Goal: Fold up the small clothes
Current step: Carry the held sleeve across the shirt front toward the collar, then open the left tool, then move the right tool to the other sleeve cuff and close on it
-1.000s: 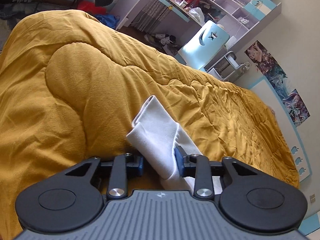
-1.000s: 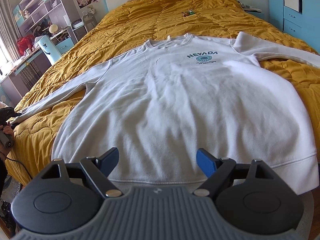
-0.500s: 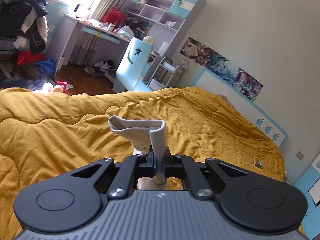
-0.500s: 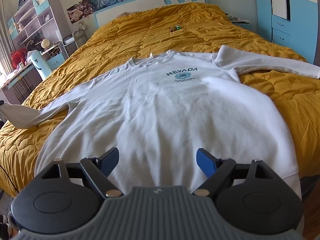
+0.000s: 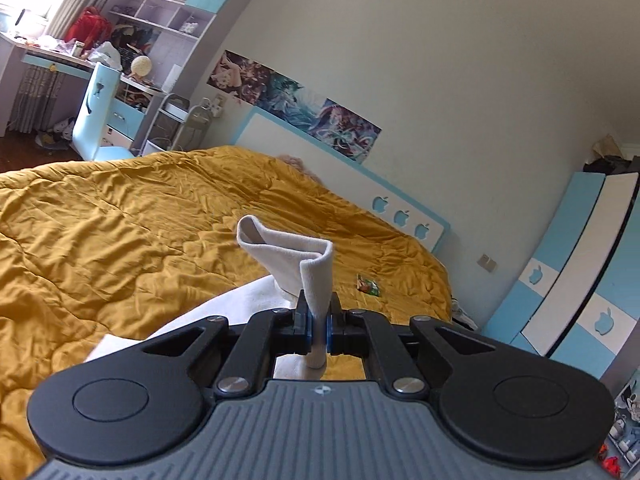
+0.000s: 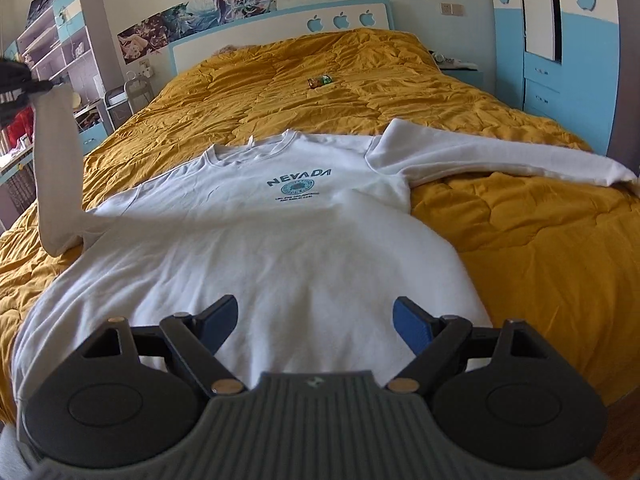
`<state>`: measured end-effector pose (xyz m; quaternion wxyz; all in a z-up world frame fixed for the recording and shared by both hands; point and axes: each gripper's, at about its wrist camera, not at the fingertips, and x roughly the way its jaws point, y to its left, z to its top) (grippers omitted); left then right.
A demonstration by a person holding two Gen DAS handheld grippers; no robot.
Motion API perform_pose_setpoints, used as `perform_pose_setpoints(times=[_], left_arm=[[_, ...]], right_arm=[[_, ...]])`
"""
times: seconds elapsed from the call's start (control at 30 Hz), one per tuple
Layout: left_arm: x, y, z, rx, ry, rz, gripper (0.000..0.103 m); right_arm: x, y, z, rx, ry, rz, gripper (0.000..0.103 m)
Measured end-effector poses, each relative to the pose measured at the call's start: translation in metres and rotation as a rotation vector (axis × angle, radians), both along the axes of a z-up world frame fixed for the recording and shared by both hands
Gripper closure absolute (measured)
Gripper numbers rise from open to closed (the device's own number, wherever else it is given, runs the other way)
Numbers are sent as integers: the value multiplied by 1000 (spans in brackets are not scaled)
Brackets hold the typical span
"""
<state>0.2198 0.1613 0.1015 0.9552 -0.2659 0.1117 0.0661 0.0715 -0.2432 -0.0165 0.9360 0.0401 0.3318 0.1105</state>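
Note:
A white sweatshirt (image 6: 288, 248) with a blue NEVADA print lies face up on the yellow quilt (image 6: 520, 240). My left gripper (image 5: 317, 322) is shut on the cuff of its left sleeve (image 5: 296, 258) and holds it high above the bed; the raised sleeve (image 6: 54, 184) hangs at the far left of the right wrist view. The right sleeve (image 6: 500, 156) lies spread out to the right. My right gripper (image 6: 314, 320) is open and empty, just above the sweatshirt's lower hem.
A small green and red wrapper (image 6: 319, 81) lies on the quilt near the headboard (image 6: 280, 28). A blue wardrobe (image 6: 560, 40) stands to the right of the bed. A desk, a chair (image 5: 98, 116) and shelves stand on the left side.
My left gripper closed on the sleeve cuff and lifted it up from the quilt, swinging toward the headboard. My right gripper stayed open and drew back slightly toward the hem.

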Motion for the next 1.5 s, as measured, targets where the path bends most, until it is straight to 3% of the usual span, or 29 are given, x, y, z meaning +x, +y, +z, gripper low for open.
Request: perform_pose_setpoints(times=[0.1, 0.3, 0.53, 0.7, 0.77, 0.83, 0.9, 0.97, 1.07, 1.17, 1.3, 1.5], left_arm=[[20, -48, -13, -9, 23, -70, 97], [53, -135, -48, 39, 91, -200, 97], [83, -220, -78, 118, 150, -270, 97], [98, -262, -103, 227, 203, -321, 97], [104, -273, -117, 243, 236, -330, 97], [108, -279, -128, 265, 270, -341, 97], [109, -287, -139, 297, 306, -387, 91], [109, -298, -146, 350, 326, -436, 80], [102, -317, -153, 426, 333, -509, 77], [93, -319, -149, 394, 309, -571, 69], [93, -310, -142, 217, 350, -731, 64], [64, -295, -116, 262, 347, -648, 60]], right_arm=[[13, -17, -7, -23, -65, 2, 21], [24, -49, -37, 54, -67, -38, 22], [10, -43, -45, 31, -144, -39, 22], [7, -57, -59, 199, -170, -113, 22], [8, -53, -67, 169, -182, -106, 22], [8, -42, -76, 76, -209, -72, 21], [6, -32, -84, -3, -231, -55, 20], [8, -31, -86, 1, -236, -70, 20], [11, -36, -88, 49, -229, -89, 20], [11, -36, -89, 51, -237, -85, 20], [10, -35, -91, 54, -241, -83, 19], [9, -36, -91, 59, -245, -80, 19]])
